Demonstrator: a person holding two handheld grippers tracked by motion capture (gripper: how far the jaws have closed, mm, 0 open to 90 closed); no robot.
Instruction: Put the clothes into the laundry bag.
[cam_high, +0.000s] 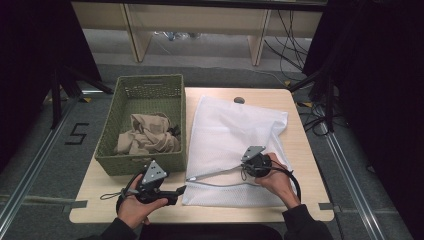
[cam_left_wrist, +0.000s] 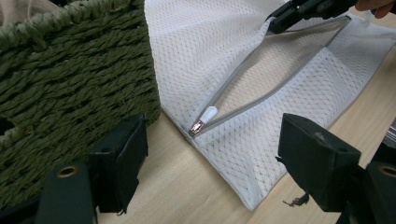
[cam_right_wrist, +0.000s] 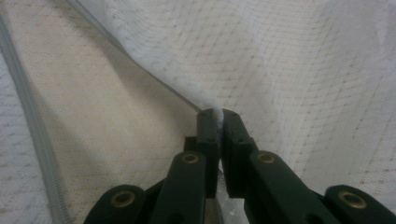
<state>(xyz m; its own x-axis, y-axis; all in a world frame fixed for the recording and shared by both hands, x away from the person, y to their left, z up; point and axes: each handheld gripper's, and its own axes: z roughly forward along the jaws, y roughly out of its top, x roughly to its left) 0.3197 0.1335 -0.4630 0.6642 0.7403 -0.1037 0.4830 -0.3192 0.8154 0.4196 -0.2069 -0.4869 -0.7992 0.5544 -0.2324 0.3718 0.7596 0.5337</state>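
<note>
A white mesh laundry bag (cam_high: 235, 135) lies flat on the wooden table (cam_high: 300, 200), its grey zipper partly undone along the near edge. My right gripper (cam_high: 246, 169) is shut on the upper lip of the zipper opening (cam_right_wrist: 212, 105), lifting it a little off the lower lip. The left gripper view shows that gripper's black jaws (cam_left_wrist: 285, 16) clamped on the mesh edge. My left gripper (cam_high: 176, 192) is open, low over the table beside the bag's near left corner. The zipper pull (cam_left_wrist: 204, 119) lies just beyond its spread fingers (cam_left_wrist: 126, 154).
A green woven basket (cam_high: 145, 162) stands at the table's left, touching the bag's left edge, with crumpled beige cloth (cam_high: 147, 135) inside. Bare wood runs along the front edge (cam_high: 200, 215). Shelving and cables sit beyond the table.
</note>
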